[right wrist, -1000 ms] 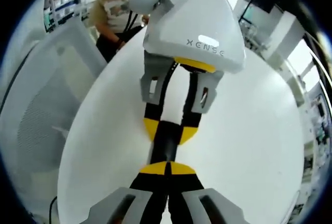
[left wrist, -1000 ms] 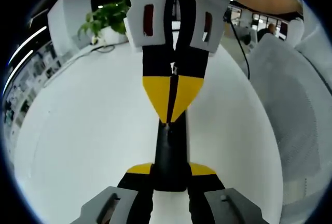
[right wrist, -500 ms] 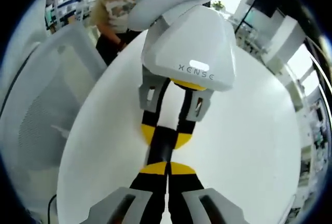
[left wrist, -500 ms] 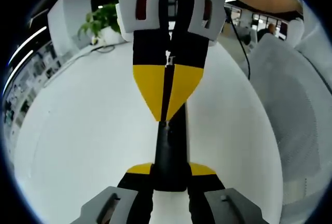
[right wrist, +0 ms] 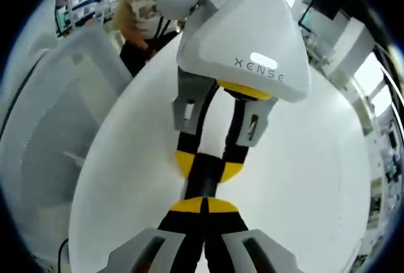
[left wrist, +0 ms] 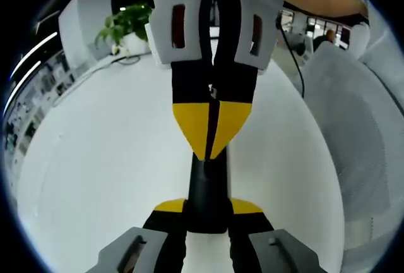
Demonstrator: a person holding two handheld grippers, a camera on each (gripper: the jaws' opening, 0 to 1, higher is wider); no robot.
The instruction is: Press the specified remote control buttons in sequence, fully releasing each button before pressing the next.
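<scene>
A black remote (left wrist: 207, 188) lies lengthwise between my left gripper's (left wrist: 208, 206) yellow-tipped jaws, which are shut on its sides just above the white table (left wrist: 107, 159). My right gripper (left wrist: 210, 154) comes down from the top of the left gripper view, shut, with its joined yellow tips touching the remote's far end. In the right gripper view, my right gripper (right wrist: 203, 205) points its shut tips at the remote (right wrist: 202, 178), which sits between the jaws of the left gripper (right wrist: 206, 163) under its white housing. The buttons are hidden.
A potted plant (left wrist: 123, 23) and a cable stand at the table's far edge. A white mesh chair (left wrist: 356, 127) is beside the table, seen also as the chair (right wrist: 50, 127). A person (right wrist: 142, 17) sits beyond the table.
The right gripper shifted a little toward the left camera half a second ago and has since moved back, its tips staying on the remote's far end. The left gripper and remote held still.
</scene>
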